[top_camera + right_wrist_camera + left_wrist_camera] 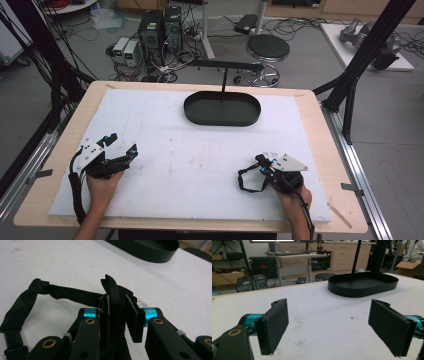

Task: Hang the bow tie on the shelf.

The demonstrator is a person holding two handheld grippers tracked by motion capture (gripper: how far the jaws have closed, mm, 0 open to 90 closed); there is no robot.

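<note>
Right gripper (117, 312) sits nearest, jaws clamped on a black strap (111, 288) whose loop lies limp on the white mat (200, 165). Only a thin fold is pinched, so a lift might let it slip. Left gripper (329, 327) hovers spread wide, holding nothing. Beyond, the black tray (222, 109) waits; the dangling loop could snag its rim.

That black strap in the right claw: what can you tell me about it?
The black strap looks like flat woven webbing, limp and closed into a loop, with a bunched knot or fold at one bend and what seems a small buckle near the other. The loop lies slack on the white table cover, to the left of the right claw, whose jaws are shut on a folded stretch of it. Nothing else touches it.
</note>
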